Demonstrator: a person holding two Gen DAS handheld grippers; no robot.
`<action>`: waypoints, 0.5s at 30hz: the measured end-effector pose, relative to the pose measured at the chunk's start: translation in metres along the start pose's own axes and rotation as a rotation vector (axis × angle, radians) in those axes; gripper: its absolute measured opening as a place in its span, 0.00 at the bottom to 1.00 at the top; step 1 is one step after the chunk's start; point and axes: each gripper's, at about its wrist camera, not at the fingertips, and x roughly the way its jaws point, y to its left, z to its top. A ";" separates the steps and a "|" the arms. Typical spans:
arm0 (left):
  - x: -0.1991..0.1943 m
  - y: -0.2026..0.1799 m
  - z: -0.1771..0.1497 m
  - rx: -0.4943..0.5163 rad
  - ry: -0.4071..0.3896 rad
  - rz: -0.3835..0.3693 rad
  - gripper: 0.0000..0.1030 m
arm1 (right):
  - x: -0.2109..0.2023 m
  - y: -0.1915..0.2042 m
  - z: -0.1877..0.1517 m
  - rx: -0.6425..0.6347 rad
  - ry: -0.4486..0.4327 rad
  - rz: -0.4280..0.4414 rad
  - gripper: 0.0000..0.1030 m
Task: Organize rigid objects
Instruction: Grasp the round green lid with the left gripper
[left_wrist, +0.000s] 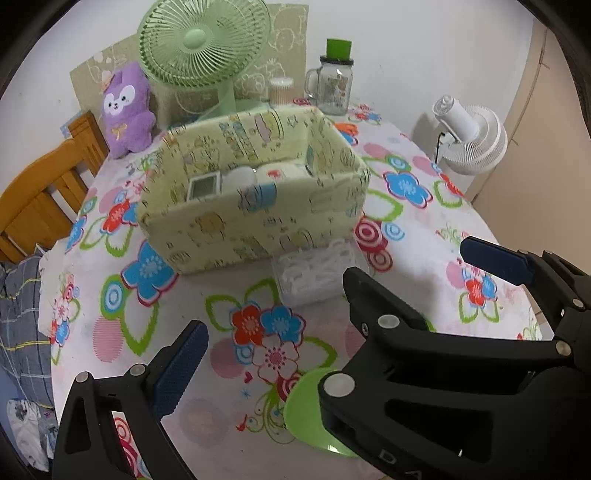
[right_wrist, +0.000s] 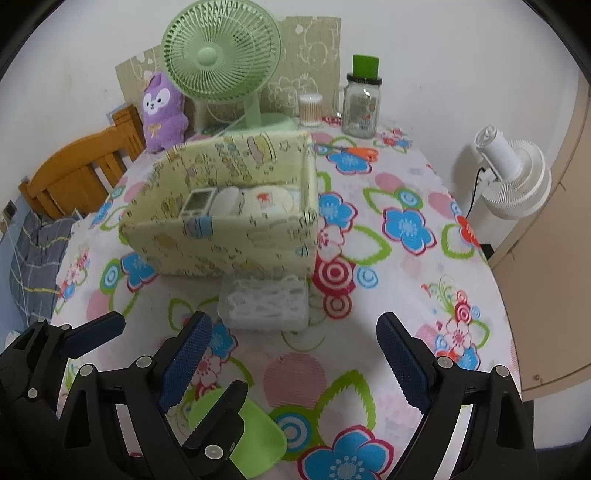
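A yellow-green fabric basket stands mid-table and holds a small white device with a screen and white round items. Against its front wall lies a clear plastic box of white picks. A flat light-green plastic piece lies on the cloth close to the cameras. My right gripper is open just short of the clear box, with nothing between its pads. My left gripper is open too; its right finger crosses over the green piece, and contact cannot be told.
A round table in a flowered cloth carries a green desk fan, a purple plush, a cotton-swab tub, a green-lidded glass jar and orange scissors at the back. A wooden chair stands left, a white fan right.
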 end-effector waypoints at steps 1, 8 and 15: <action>0.002 -0.001 -0.002 0.003 0.004 -0.006 0.98 | 0.002 -0.001 -0.003 0.003 0.003 -0.002 0.90; 0.014 -0.005 -0.019 0.030 0.011 0.000 0.98 | 0.015 -0.006 -0.022 0.034 0.022 -0.011 0.90; 0.026 -0.009 -0.036 0.034 0.025 -0.022 0.98 | 0.024 -0.008 -0.043 0.031 0.018 -0.023 0.90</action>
